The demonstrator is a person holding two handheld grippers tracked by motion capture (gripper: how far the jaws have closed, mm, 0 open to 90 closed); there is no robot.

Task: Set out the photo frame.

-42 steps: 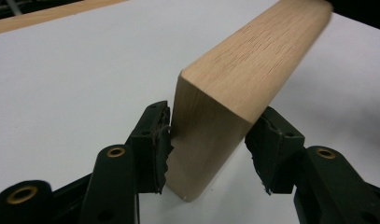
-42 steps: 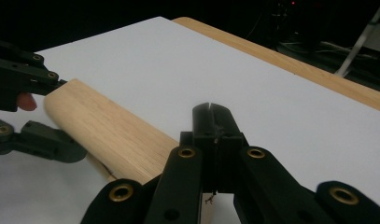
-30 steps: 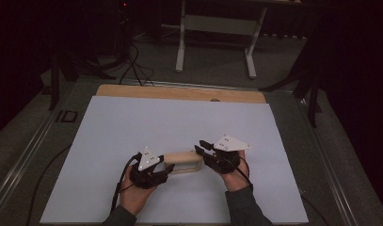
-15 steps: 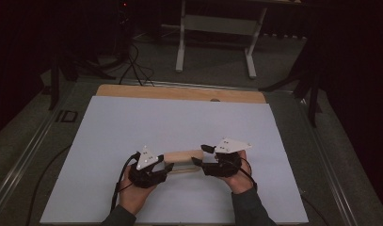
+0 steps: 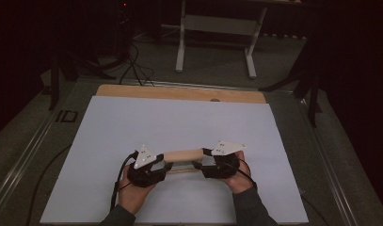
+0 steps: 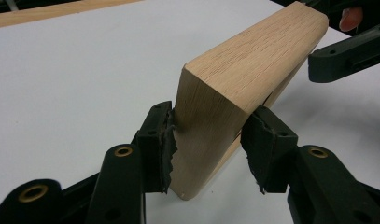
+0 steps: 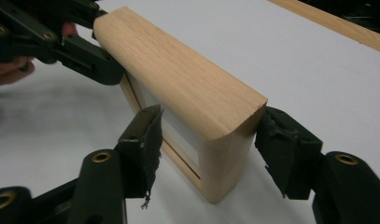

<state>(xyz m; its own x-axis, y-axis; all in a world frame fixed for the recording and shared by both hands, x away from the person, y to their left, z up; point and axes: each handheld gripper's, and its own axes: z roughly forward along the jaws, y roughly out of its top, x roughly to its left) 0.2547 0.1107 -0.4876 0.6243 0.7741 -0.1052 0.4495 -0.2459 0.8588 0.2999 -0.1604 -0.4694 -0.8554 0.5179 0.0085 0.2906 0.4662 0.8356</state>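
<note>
So the wooden frame (image 5: 182, 155) is standing on edge near the front of the white table (image 5: 179, 117), sitting between both grippers. The left gripper (image 6: 208, 140) is clamping one end, pads pressing on both faces. The right gripper (image 7: 206, 144) has just been closing again around the other end; one pad is touching, the other is hanging just off the wood.

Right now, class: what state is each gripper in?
Left gripper: closed on one end of the wooden frame.
Right gripper: open around the other end; jaws have just been moving.
</note>
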